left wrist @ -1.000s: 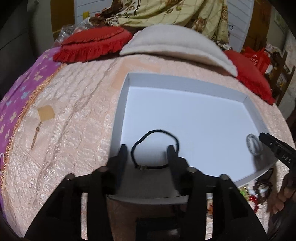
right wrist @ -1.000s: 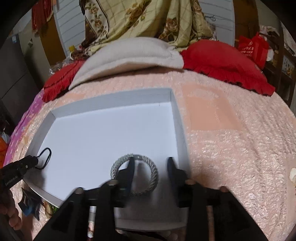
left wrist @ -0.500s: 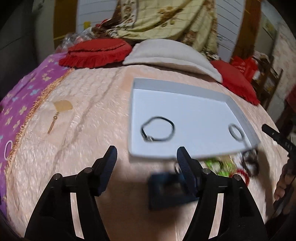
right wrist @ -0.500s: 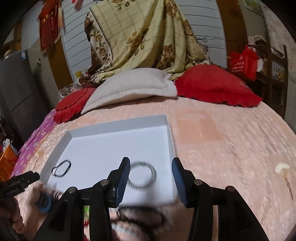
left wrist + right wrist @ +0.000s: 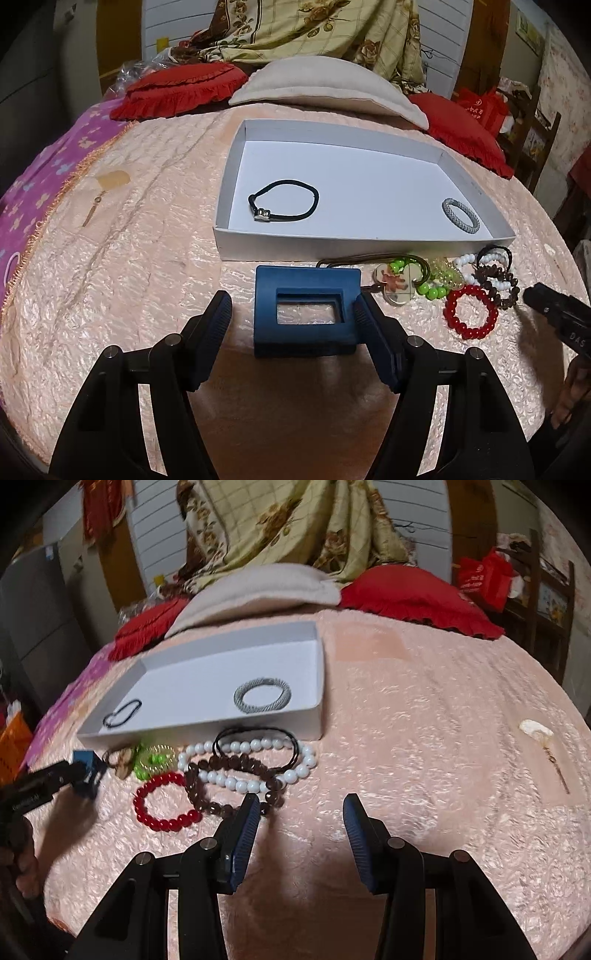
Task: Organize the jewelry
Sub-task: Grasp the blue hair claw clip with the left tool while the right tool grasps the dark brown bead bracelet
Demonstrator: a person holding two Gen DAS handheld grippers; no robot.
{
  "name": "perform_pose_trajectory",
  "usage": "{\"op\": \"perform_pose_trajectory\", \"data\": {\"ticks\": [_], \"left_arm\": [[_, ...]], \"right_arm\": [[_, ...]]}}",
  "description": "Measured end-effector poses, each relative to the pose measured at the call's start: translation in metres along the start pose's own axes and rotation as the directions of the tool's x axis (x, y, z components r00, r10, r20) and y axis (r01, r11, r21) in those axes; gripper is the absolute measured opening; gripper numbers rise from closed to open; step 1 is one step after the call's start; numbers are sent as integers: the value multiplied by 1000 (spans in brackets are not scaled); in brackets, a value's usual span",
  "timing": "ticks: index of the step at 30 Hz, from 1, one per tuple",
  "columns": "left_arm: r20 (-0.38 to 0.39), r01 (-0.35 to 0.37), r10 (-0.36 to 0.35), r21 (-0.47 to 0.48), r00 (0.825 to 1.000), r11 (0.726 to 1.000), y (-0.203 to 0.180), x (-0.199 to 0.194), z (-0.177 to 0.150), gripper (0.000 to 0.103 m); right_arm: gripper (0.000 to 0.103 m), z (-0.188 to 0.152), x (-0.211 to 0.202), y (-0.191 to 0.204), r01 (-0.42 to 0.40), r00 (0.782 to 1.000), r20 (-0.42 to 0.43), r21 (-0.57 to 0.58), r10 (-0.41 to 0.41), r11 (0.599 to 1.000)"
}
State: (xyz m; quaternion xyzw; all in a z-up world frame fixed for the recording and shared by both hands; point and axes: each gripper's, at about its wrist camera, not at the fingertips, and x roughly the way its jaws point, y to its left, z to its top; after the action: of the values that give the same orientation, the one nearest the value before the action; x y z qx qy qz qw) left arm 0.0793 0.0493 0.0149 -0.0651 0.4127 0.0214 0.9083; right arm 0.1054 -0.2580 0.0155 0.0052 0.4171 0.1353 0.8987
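A shallow white tray (image 5: pixel 236 162) (image 5: pixel 317 686) lies on the pink bedspread. In it are a black cord bracelet (image 5: pixel 284 203) (image 5: pixel 122 713) and a grey woven bangle (image 5: pixel 460 215) (image 5: pixel 263 695). In front of the tray lies a pile of jewelry: a red bead bracelet (image 5: pixel 470 312) (image 5: pixel 162 801), white beads (image 5: pixel 243 764), dark brown beads (image 5: pixel 225 775), green beads (image 5: pixel 430 290) and a clear pendant (image 5: pixel 397 286). My left gripper (image 5: pixel 293 314) is open and straddles a blue box frame (image 5: pixel 306 310). My right gripper (image 5: pixel 299 819) is open and empty, just right of the pile.
Red cushions (image 5: pixel 177 92) and a beige pillow (image 5: pixel 325 88) lie beyond the tray. A gold earring on a card (image 5: pixel 107 184) lies on the left of the bedspread. A white hairpin (image 5: pixel 543 742) lies on the right. A purple blanket (image 5: pixel 29 184) borders the left side.
Both grippers have pulled back from inside the tray toward me, leaving the black bracelet and grey bangle in it. Both now sit over the bedspread in front of the tray.
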Motion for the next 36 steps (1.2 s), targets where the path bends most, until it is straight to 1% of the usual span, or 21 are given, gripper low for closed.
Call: {"op": "perform_pose_trajectory", "data": {"ticks": [3,4,6,7,9,11,14,16,17,19,20,23,25,29,30,32,36], "left_arm": [[7,-15,15,4,1000,1000,0,-1,0,69],[13,-19,19,3,1000,1000,1,-2,0,69],[18,-11,11,0,1000,1000,1,-3,0,69],[19,-9,9,-1,1000,1000,1,-3,0,69],[24,-8,8,0,1000,1000,1,-4,0,69],[36,2,-2,-2,999,1000,2,-6,2,69],[30,25,-25,5,999,1000,0,-5,2,69],[13,29,-29,19,999,999,-4,0,0,69],[0,34,-34,27,999,999,-6,2,-1,70],[-11,22,-22,38,1000,999,-10,6,-2,70],[-12,17,-16,42,1000,999,-11,7,-3,70],[-21,9,-8,37,1000,999,-11,11,-3,70],[-28,-1,2,19,1000,1000,-8,14,-3,70],[-41,2,-2,-15,999,1000,-3,17,-4,70],[-42,7,-8,-24,999,1000,-1,18,-4,69],[-40,13,-14,-32,999,999,-1,18,-4,64],[-33,12,-14,-40,999,999,0,15,-4,64]], "right_arm": [[45,3,9,3,-44,999,-15,19,45,999],[45,4,11,7,-52,998,-19,4,52,999],[44,5,15,13,-39,999,-23,-21,38,999],[41,5,18,16,-48,998,-31,-29,47,998],[31,8,22,19,-66,997,-29,-28,65,997],[25,8,24,21,-58,998,-32,-39,57,998],[15,8,26,24,-67,997,-35,-55,65,996],[14,8,26,25,-67,997,-35,-56,65,996],[11,7,26,25,-68,997,-37,-56,66,996],[11,7,25,24,-70,997,-37,-57,68,996],[8,6,25,24,-72,997,-38,-56,70,996],[8,6,21,23,-76,997,-31,-54,75,996],[8,6,16,22,-80,997,-16,-53,80,995],[8,7,7,24,-94,995,6,-49,95,994],[8,6,5,24,-95,995,9,-50,96,994],[8,6,1,24,-100,995,16,-50,101,994],[8,6,-3,23,-107,994,25,-44,108,993]]}}
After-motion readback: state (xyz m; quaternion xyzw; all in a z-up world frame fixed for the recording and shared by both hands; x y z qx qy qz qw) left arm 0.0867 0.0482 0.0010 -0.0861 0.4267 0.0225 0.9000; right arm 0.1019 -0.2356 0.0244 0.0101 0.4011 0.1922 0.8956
